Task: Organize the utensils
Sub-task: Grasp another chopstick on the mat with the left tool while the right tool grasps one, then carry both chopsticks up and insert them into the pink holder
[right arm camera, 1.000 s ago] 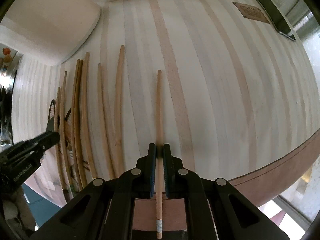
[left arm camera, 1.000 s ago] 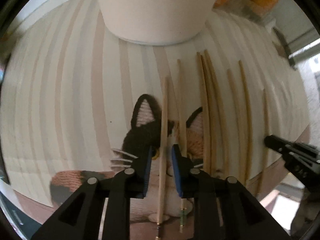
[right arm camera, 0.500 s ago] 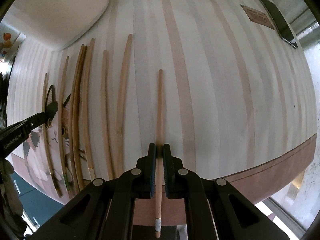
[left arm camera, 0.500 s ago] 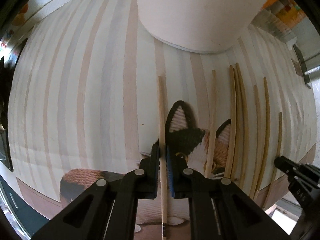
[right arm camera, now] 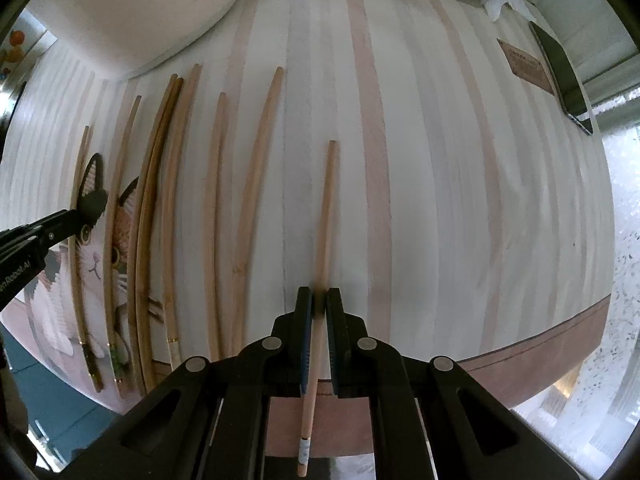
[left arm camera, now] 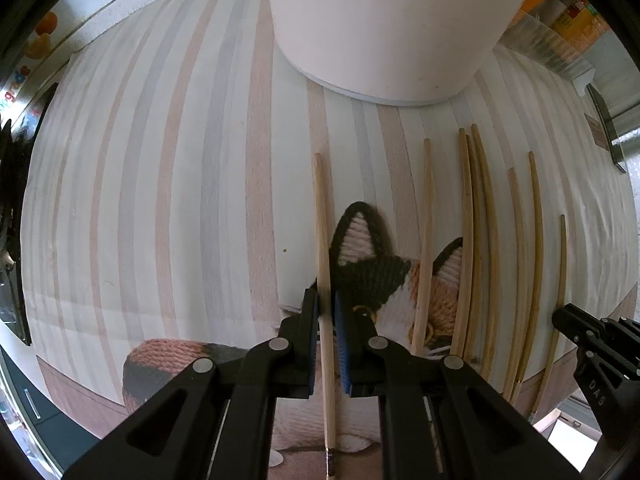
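Observation:
My left gripper (left arm camera: 327,300) is shut on a pale wooden chopstick (left arm camera: 321,216) and holds it over the left edge of a cat-shaped mat (left arm camera: 372,276). My right gripper (right arm camera: 319,300) is shut on a reddish wooden chopstick (right arm camera: 326,208) that points away over the striped tablecloth (right arm camera: 440,160). Several other chopsticks (right arm camera: 248,184) lie side by side on the cloth between the two grippers; they also show in the left wrist view (left arm camera: 472,232). The left gripper shows at the left edge of the right wrist view (right arm camera: 44,228).
A large white round container (left arm camera: 384,28) stands at the back, just beyond the chopstick tips. A dark phone (right arm camera: 564,76) and a small brown card (right arm camera: 524,64) lie at the far right. The table's front edge (right arm camera: 560,344) runs close to the right gripper.
My left gripper has closed on the pale chopstick and carried it left, off the cat mat's middle. My right gripper has kept its chopstick and lifted slightly.

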